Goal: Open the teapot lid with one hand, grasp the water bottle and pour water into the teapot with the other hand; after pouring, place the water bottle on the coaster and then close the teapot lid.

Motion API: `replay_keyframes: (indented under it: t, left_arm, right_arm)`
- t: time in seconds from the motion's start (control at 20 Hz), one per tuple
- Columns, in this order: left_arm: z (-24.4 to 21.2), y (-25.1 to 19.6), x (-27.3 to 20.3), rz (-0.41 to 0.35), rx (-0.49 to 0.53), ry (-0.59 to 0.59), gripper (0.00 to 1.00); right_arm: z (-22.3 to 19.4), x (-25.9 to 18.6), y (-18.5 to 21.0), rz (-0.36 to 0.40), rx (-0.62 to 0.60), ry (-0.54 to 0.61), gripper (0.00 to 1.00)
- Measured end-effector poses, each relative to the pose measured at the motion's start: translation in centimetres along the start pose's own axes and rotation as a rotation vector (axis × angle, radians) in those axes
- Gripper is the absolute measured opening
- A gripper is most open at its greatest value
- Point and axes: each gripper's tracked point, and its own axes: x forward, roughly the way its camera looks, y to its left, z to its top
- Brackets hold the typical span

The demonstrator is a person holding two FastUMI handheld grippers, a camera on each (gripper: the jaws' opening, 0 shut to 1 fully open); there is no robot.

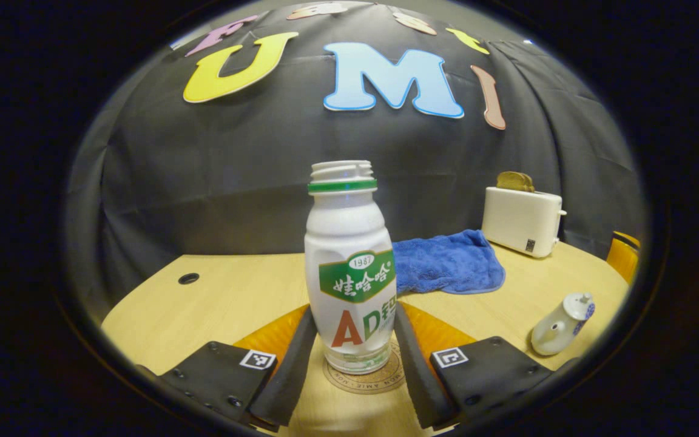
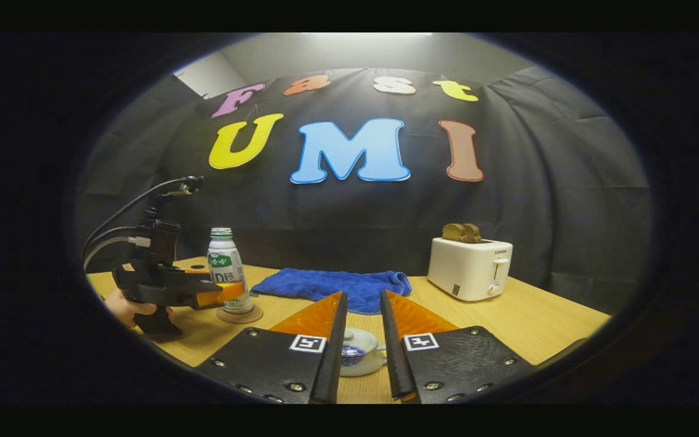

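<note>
A white water bottle (image 1: 349, 267) with a green label and no cap stands upright on a round coaster (image 1: 364, 379). My left gripper (image 1: 354, 308) is shut on its lower body, one finger on each side. In the right gripper view, that same gripper (image 2: 222, 294), held by a hand (image 2: 122, 309), grips the bottle (image 2: 223, 261) on the coaster (image 2: 239, 315) at the left. A white teapot (image 2: 358, 358) with its lid (image 2: 358, 338) on sits low between the fingers of my open right gripper (image 2: 361, 295). The teapot (image 1: 559, 328) also shows at the right in the left gripper view.
On the wooden table (image 2: 537, 315), a blue towel (image 2: 331, 284) lies at the back middle. A white toaster (image 2: 469, 267) holding bread stands at the back right. The tabletop has a small round hole (image 1: 189, 278) at the far left.
</note>
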Motion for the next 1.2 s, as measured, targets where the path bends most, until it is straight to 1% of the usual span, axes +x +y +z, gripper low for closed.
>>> replay_keyframes:
  t: [0.05,0.15,0.2,0.3,0.35,0.45,0.5,0.55,0.6,0.65,0.7,0.75,0.8,1.05,1.1,1.15,1.2]
  left_arm:
    - [0.1,0.2,0.0,0.002,0.001,0.001,0.75]
    - [0.0,0.2,-0.2,0.004,-0.003,0.0,0.87]
    - [-0.1,0.1,-0.2,0.004,-0.005,0.005,0.84]
    - [-0.3,-0.1,-0.1,0.002,-0.019,0.007,0.9]
    - [-0.3,0.1,-0.3,0.007,-0.021,0.01,0.86]
    - [-0.9,0.1,-0.6,0.013,-0.024,0.013,0.89]
    - [-1.0,0.1,-1.0,0.014,-0.025,0.01,0.84]
    - [-1.2,0.2,-1.5,0.017,-0.025,0.007,0.84]
    - [-1.4,0.3,-2.1,0.024,-0.026,0.005,0.89]
    - [-1.4,0.4,-2.5,0.032,-0.03,0.005,0.89]
    - [-1.5,0.4,-3.1,0.039,-0.037,-0.004,0.83]
    - [-1.5,0.5,-4.0,0.045,-0.046,-0.014,0.95]
    - [-1.6,0.5,-4.8,0.054,-0.054,-0.021,0.89]
    - [-1.5,0.3,-10.4,0.097,-0.026,-0.077,0.89]
    - [-1.5,0.0,-11.7,0.1,-0.022,-0.092,0.92]
    - [-1.5,-0.3,-12.8,0.103,-0.022,-0.104,0.94]
    - [-1.8,-0.9,-14.0,0.102,-0.026,-0.106,0.94]
  right_arm:
    - [0.0,0.0,0.0,-0.002,0.002,0.001,0.33]
    - [-0.1,0.0,-0.2,-0.005,0.003,0.004,0.33]
    - [-0.2,0.0,-0.2,-0.006,0.004,0.006,0.33]
    - [-0.3,0.0,-0.3,-0.007,0.005,0.008,0.33]
    - [-0.3,0.0,-0.3,-0.007,0.005,0.009,0.33]
    - [-0.3,0.0,-0.3,-0.007,0.008,0.009,0.33]
    - [-0.3,0.0,-0.2,-0.006,0.008,0.009,0.33]
    - [-0.2,0.0,-0.2,-0.006,0.01,0.008,0.33]
    - [-0.2,-0.1,-0.2,-0.004,0.013,0.006,0.15]
    - [-0.2,-0.1,-0.1,-0.002,0.018,0.005,0.5]
    - [-0.1,-0.2,0.0,0.0,0.022,0.002,0.32]
    - [0.0,-0.3,0.0,0.003,0.025,-0.001,0.33]
    - [0.1,-0.5,0.1,0.005,0.028,-0.004,0.33]
    - [-0.4,-2.0,1.7,0.034,0.072,0.003,0.32]
    - [-0.7,-2.6,2.0,0.037,0.074,0.007,0.15]
    - [-1.0,-3.2,2.3,0.04,0.075,0.008,0.33]
    - [-1.4,-3.9,2.7,0.043,0.075,0.011,0.15]
